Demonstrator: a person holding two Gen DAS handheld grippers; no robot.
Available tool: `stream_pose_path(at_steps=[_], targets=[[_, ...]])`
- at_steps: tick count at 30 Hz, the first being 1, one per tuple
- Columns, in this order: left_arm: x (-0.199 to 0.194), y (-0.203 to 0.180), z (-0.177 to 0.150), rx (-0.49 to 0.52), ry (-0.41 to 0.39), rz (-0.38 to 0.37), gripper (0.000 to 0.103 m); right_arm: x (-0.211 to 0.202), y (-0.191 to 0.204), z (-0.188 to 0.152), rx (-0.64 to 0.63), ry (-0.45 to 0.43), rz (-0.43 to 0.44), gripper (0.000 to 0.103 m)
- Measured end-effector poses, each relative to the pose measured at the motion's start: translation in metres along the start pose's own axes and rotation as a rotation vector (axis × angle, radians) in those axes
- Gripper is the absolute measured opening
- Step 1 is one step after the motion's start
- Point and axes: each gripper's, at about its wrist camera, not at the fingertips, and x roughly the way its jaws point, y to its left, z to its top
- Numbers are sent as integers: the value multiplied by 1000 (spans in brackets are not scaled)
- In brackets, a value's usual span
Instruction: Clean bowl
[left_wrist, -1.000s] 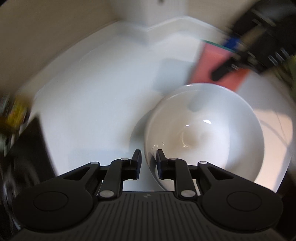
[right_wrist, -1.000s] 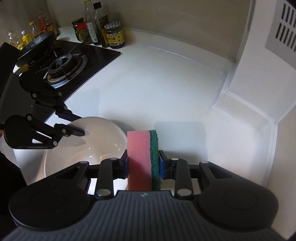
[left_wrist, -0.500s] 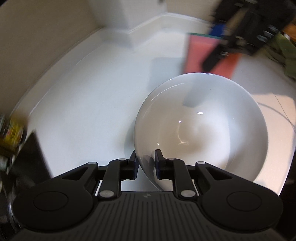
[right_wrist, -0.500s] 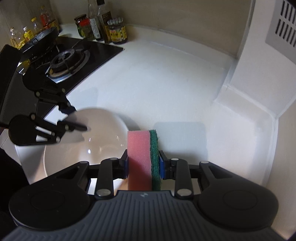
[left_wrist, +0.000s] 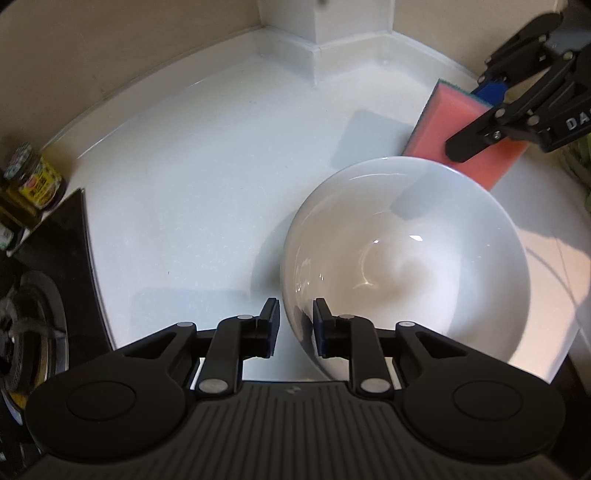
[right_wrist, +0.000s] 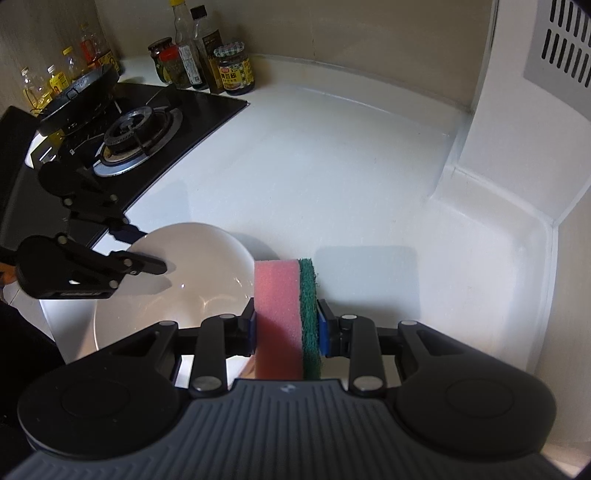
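Note:
A white bowl (left_wrist: 406, 266) is held tilted above the white counter. My left gripper (left_wrist: 294, 325) is shut on its near rim, one finger inside and one outside. The bowl also shows in the right wrist view (right_wrist: 184, 273), with the left gripper (right_wrist: 147, 251) on its left rim. My right gripper (right_wrist: 286, 325) is shut on a pink sponge with a green scouring side (right_wrist: 286, 314), just right of the bowl and above its rim. In the left wrist view the sponge (left_wrist: 454, 129) and right gripper (left_wrist: 476, 114) are beyond the bowl's far rim.
A black gas hob (right_wrist: 122, 136) with a dark pan (right_wrist: 77, 96) lies to the left. Jars and bottles (right_wrist: 207, 66) stand along the back wall. A white boxed column (right_wrist: 517, 122) closes the right corner. White counter (right_wrist: 314, 177) lies behind the bowl.
The left gripper has turned and shifted with the bowl, so the hob and a jar now show at its left. The bowl sits closer to the sponge. The right gripper has risen slightly.

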Motion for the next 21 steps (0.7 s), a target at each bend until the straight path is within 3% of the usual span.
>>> stream_pose_path(at_steps=[13,17,21], targets=[[24,12,19,170,6,21,21,13,13,27,-95,-4,-50,26],[22,12,17,172,1,24,22,12,14,26,-99,-4,-58,26],[15,21,11,89,-9,34,26,9,10,22,-58,-16,-54,26]])
